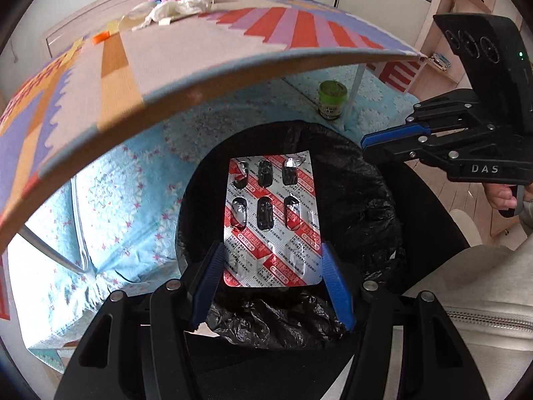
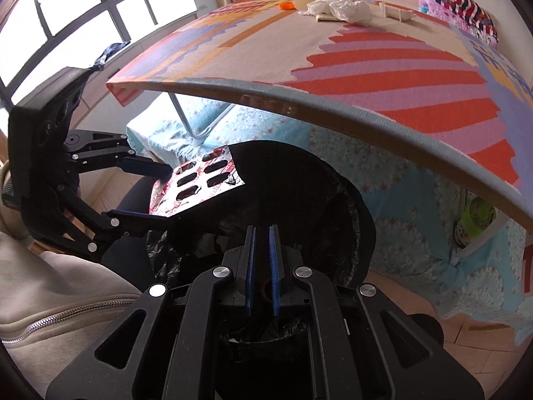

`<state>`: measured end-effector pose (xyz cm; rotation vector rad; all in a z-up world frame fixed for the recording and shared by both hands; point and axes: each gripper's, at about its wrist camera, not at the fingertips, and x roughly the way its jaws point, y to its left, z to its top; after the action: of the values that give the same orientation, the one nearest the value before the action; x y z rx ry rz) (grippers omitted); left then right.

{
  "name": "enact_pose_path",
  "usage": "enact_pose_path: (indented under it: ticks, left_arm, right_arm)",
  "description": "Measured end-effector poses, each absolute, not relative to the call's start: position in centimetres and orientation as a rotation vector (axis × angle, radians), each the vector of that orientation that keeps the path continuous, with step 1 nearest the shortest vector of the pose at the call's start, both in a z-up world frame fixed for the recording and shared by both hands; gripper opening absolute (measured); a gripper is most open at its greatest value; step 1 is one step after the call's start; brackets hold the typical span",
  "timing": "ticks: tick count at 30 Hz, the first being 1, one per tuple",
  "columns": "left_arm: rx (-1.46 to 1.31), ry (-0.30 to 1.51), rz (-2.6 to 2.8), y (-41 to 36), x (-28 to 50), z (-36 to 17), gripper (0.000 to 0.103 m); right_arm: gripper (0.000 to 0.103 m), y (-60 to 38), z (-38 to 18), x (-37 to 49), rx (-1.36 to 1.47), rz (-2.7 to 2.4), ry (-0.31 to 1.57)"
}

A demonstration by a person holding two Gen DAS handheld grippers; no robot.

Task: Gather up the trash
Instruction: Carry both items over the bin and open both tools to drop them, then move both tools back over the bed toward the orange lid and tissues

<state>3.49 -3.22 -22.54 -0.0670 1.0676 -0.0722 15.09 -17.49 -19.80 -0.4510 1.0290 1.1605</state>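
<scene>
Item: spent silver-and-red foil blister pack point(image 1: 271, 220), centre frame, pinched edge to edge in the left gripper point(image 1: 273, 266) jaws, poised over the black-lined round bin point(image 1: 359, 206) for dropping. Right gripper point(image 2: 262, 266): jaws pressed together, empty. Patterned tabletop point(image 1: 206, 56) above holds remaining litter.

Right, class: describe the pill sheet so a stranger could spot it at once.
Find the black-lined bin below the colourful table. Above its mouth, the left tool grips the blister pack by its side edges. It alone is silver and red, its pill pockets torn open.
</scene>
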Motion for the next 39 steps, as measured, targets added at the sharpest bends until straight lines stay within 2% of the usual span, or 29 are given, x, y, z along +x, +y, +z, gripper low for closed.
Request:
enact_pose_path:
  ticks: [7, 12, 15, 20, 28, 30, 31, 39]
  left_arm:
    - [-0.116, 1.155, -0.044, -2.9, 4.8, -25.9, 0.057]
    - [-0.129, 1.175, -0.042, -3.1, 5.5, -26.0, 0.059]
    - [-0.169, 1.176, -0.043, -3.0, 5.8, -26.2, 0.064]
    - [-0.187, 1.177, -0.039, -3.2, 5.8, -26.1, 0.064]
    - [-0.180, 1.103, -0.025, -2.9, 5.2, -23.1, 0.064]
    - [-0.177, 1.078, -0.019, -2.7, 5.0, -22.2, 0.064]
    - [-0.171, 1.063, -0.019, -2.8, 4.9, -21.7, 0.064]
    - [-0.128, 0.945, 0.000, -2.4, 3.7, -17.0, 0.064]
  right_arm:
    - [0.009, -17.2, -21.3, 15.6, -0.453, 1.137, 1.074]
    - [0.009, -16.7, -21.3, 15.6, -0.457, 1.146, 1.085]
    - [0.009, -16.4, -21.5, 15.4, -0.458, 1.141, 1.096]
    - [0.009, -16.6, -21.4, 15.3, -0.459, 1.151, 1.090]
    - [0.010, -16.6, -20.0, 15.2, -0.454, 1.151, 1.039]
    - [0.024, -16.6, -19.4, 15.1, -0.451, 1.148, 1.023]
    - [0.026, -16.6, -19.1, 15.1, -0.451, 1.149, 1.014]
    - [0.026, -16.7, -16.5, 14.8, -0.450, 1.169, 0.943]
